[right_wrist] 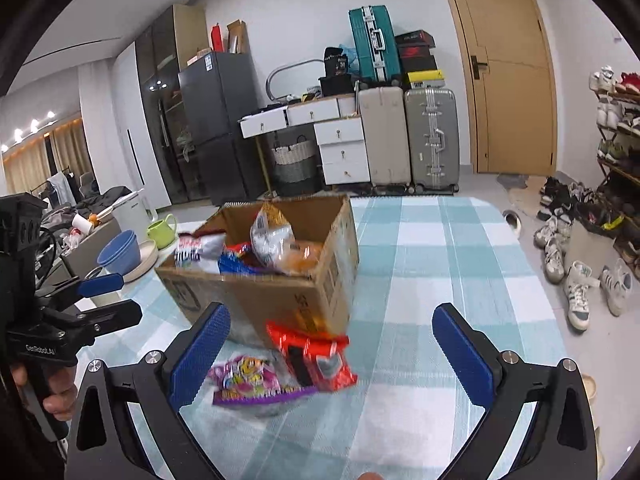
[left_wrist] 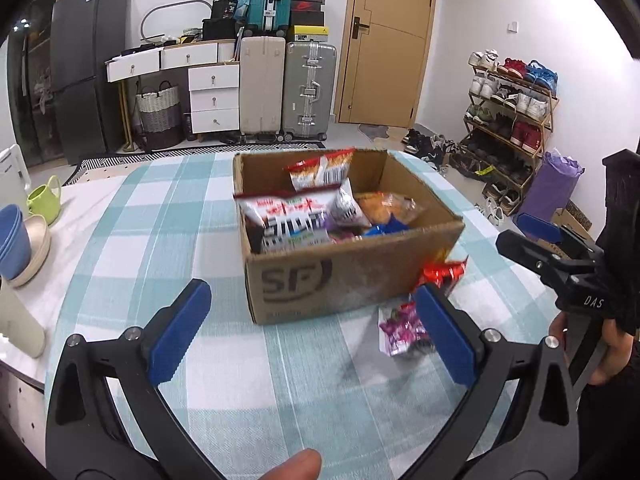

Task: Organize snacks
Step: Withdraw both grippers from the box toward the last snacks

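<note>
A cardboard box (left_wrist: 360, 276) marked SF stands on the checked tablecloth and holds several snack bags (left_wrist: 296, 216); it also shows in the right wrist view (right_wrist: 280, 296). A red snack bag (right_wrist: 316, 356) and a purple snack bag (right_wrist: 250, 380) lie on the cloth against the box's near corner; both show in the left wrist view, red (left_wrist: 442, 272), purple (left_wrist: 400, 326). My left gripper (left_wrist: 312, 332) is open and empty in front of the box. My right gripper (right_wrist: 332, 352) is open and empty, just short of the two loose bags.
Blue bowls (left_wrist: 14, 236), a beige dish and a green mug (left_wrist: 44, 200) stand at the table's left edge. A shoe rack (left_wrist: 508, 120) and loose shoes are on the floor to the right. Suitcases, drawers and a fridge stand beyond the table.
</note>
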